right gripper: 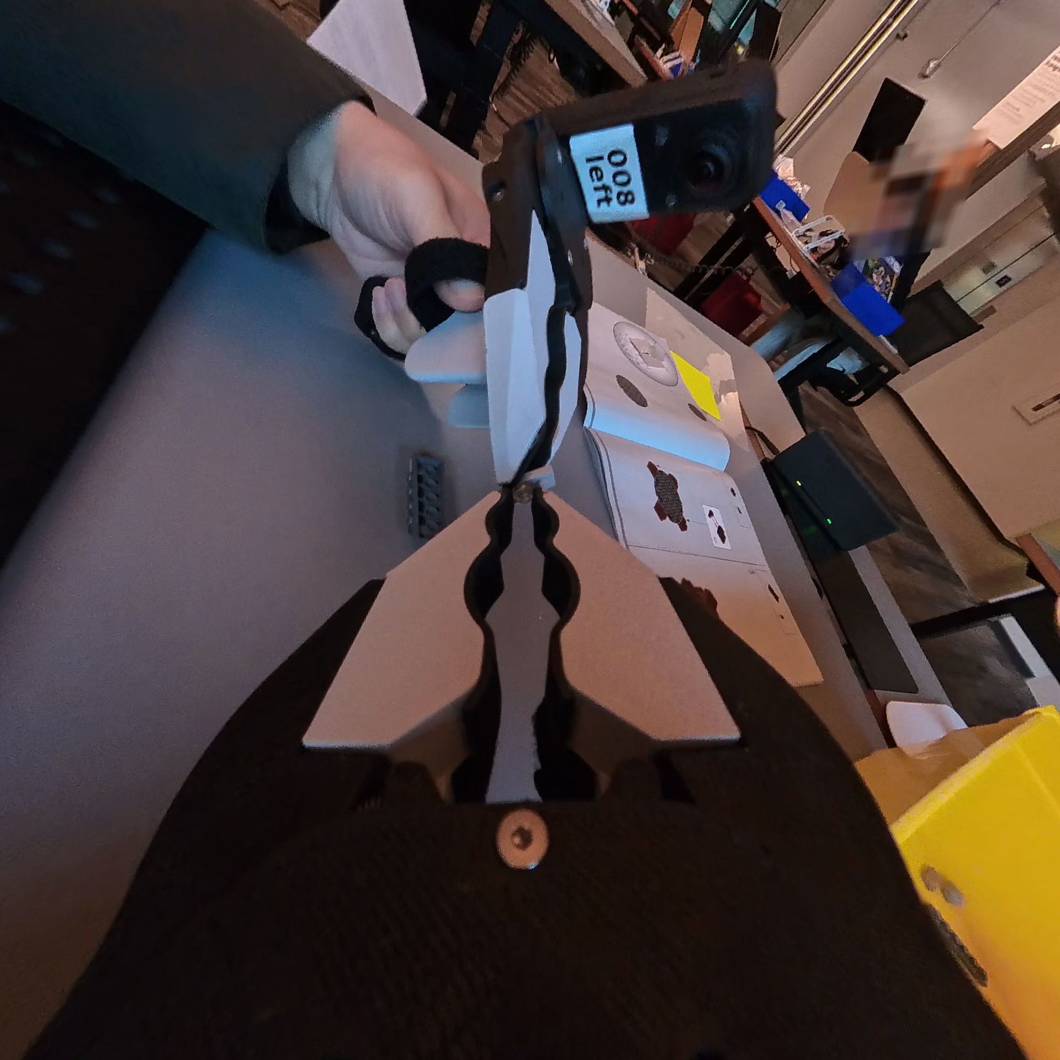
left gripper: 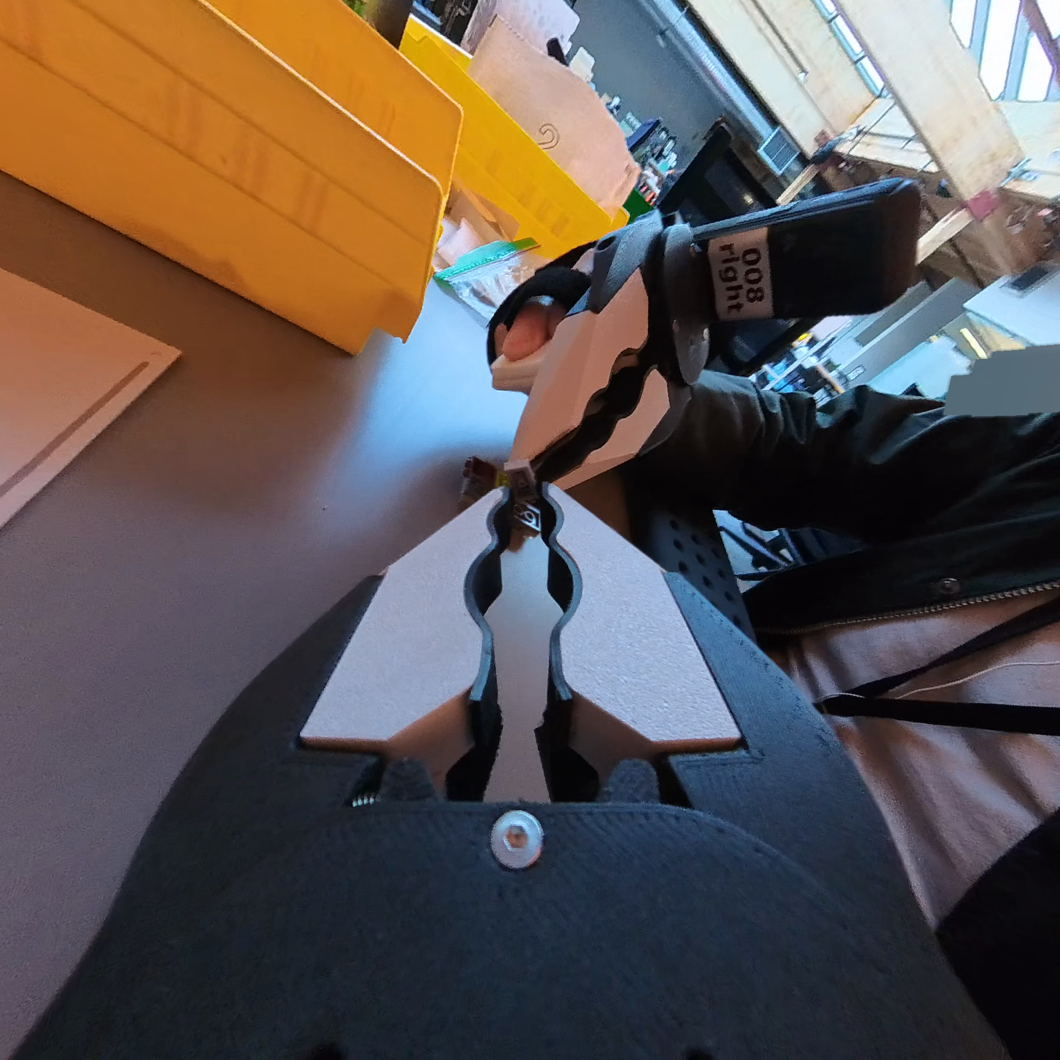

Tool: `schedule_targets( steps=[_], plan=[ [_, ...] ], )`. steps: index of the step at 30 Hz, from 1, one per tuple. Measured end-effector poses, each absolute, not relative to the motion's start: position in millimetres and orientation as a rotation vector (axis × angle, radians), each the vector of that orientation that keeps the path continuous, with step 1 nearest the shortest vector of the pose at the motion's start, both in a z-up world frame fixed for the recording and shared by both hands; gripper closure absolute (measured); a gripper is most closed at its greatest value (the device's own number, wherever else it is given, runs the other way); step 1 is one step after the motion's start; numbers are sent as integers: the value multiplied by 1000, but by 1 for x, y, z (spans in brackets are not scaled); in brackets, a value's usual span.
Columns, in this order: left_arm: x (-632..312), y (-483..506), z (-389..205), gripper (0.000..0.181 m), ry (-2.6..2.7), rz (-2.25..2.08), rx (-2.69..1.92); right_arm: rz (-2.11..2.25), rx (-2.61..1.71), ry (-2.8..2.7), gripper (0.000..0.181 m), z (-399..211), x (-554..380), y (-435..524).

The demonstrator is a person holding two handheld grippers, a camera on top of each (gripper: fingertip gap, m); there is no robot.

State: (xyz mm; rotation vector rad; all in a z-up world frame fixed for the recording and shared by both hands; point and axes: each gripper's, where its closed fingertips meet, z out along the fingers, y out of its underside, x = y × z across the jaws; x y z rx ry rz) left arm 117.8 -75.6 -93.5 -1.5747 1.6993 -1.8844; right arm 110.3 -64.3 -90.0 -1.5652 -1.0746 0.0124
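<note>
White and small, a plastic connector piece [left gripper: 518, 469] sits pinched at the very tips of both tools, above the table. The left gripper [left gripper: 523, 505] is closed narrow on a dark part with a printed label [left gripper: 526, 516] that joins the white piece; the right gripper [right gripper: 521, 494] meets it tip to tip, its fingers drawn tight on the white end [right gripper: 539, 477]. Whether the two parts are one item or two I cannot tell.

Just beyond the tips, a small dark red object [left gripper: 475, 471] lies blurred on the grey table [left gripper: 258, 459]. A dark perforated block [right gripper: 425, 493] rests to the left in the right wrist view. Far left stand yellow bins [left gripper: 229, 160]; an open white booklet [right gripper: 677, 459] with a yellow sticky note [right gripper: 697, 383] lies to the right. Workshop benches fill the room behind.
</note>
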Motion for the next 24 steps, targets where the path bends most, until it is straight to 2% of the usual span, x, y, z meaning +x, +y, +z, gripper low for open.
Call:
schedule_targets(
  steps=[11, 24],
  plan=[
    [112, -81, -86, 175, 1676, -2099, -1574, 80, -1528, -1066, 176, -84, 104, -70],
    [95, -83, -99, 175, 1830, -2075, -1649, 118, -1601, -1112, 177, -95, 109, -77]
  ],
)
